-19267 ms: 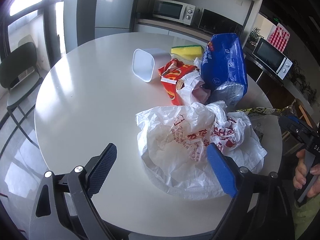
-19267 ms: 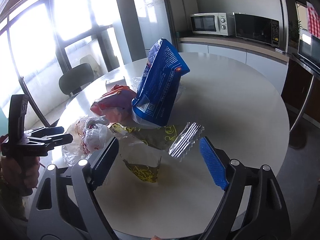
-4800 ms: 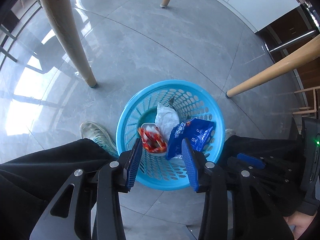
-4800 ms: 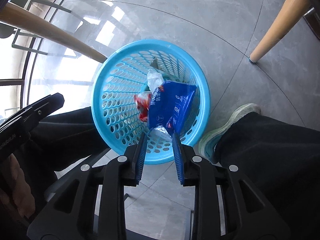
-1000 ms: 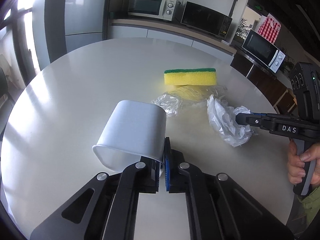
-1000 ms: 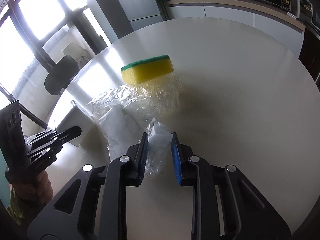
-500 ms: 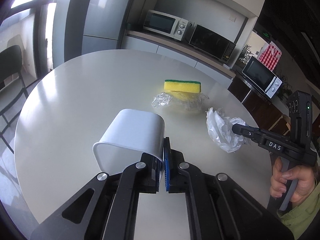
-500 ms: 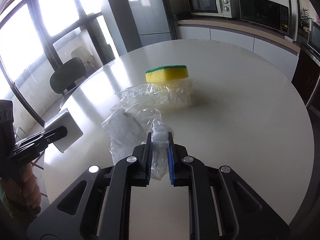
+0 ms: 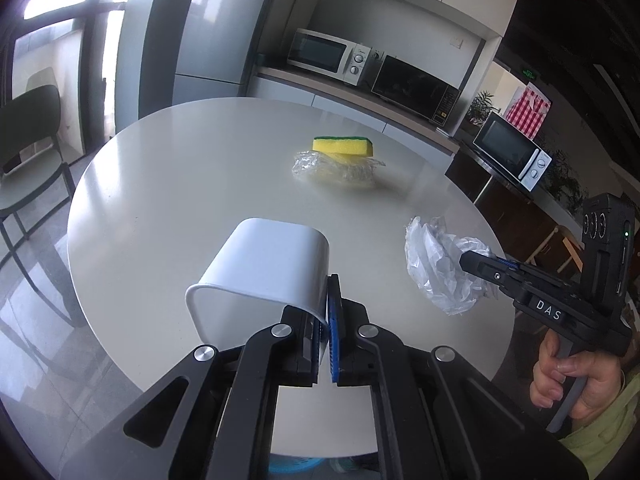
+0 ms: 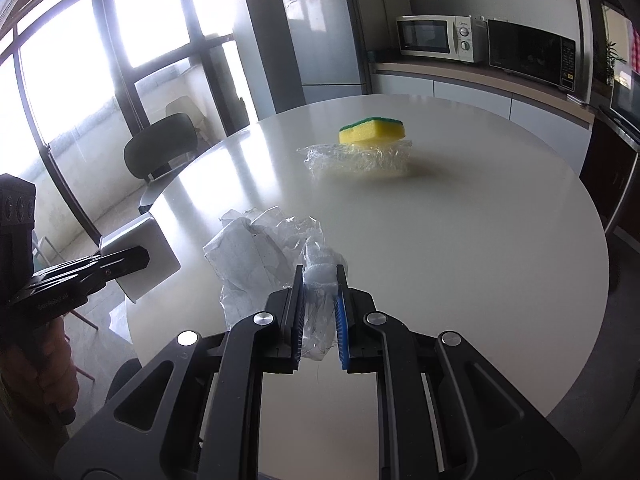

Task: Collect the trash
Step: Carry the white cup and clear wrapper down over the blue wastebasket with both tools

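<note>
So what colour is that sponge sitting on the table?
The sponge is yellow with a green scouring layer on top, clearest in the right wrist view.

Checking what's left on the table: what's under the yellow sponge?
The sponge sits on crumpled clear plastic wrap, which lies on the table. Anything beneath the wrap is hidden.

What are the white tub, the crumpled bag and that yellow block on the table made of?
White tub: looks like thin, smooth moulded plastic, with an even matte sheen and a rolled rim.
Crumpled bag: thin, see-through plastic film, going by its sharp creases and glints.
Yellow block: seems to be a foam sponge, porous and dull, with a green scouring layer on top; it rests on clear crinkled wrap, probably plastic film.
</note>
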`<state>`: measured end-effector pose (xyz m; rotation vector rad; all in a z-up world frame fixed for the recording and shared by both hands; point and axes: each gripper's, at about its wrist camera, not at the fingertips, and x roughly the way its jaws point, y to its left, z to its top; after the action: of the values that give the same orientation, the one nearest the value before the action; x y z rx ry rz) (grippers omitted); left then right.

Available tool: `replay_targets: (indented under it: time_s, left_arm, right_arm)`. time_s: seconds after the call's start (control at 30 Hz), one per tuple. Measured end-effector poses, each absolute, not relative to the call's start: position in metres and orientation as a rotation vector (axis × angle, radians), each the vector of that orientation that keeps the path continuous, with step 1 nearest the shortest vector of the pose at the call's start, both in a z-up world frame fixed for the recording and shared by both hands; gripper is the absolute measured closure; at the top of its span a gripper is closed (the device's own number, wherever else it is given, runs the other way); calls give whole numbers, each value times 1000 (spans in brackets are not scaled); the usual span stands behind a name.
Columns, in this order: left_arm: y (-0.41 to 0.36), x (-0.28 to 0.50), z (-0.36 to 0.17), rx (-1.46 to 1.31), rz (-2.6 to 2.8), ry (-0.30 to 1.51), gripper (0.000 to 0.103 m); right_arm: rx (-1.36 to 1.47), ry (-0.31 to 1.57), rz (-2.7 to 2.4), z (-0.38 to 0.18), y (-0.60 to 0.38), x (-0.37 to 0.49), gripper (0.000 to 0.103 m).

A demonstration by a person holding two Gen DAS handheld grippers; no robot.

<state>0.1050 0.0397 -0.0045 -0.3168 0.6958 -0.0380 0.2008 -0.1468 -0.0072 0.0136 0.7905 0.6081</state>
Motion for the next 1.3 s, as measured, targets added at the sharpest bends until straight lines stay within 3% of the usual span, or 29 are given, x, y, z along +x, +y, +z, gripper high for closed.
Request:
replay_targets:
  time_s: [0.73,1.07,1.3]
  left_arm:
    - [-6,19,-5,-229,-106,722,100]
    - [-25,-13,-43,-171,-170,845,100]
    - [-18,-3,-93,-259,-174,972,100]
  right_arm:
    - [-25,774,696,4,-180,75,91]
    - [-52,848,732,-21,-197,26,91]
    - [-53,963,686,-71,-199,26,91]
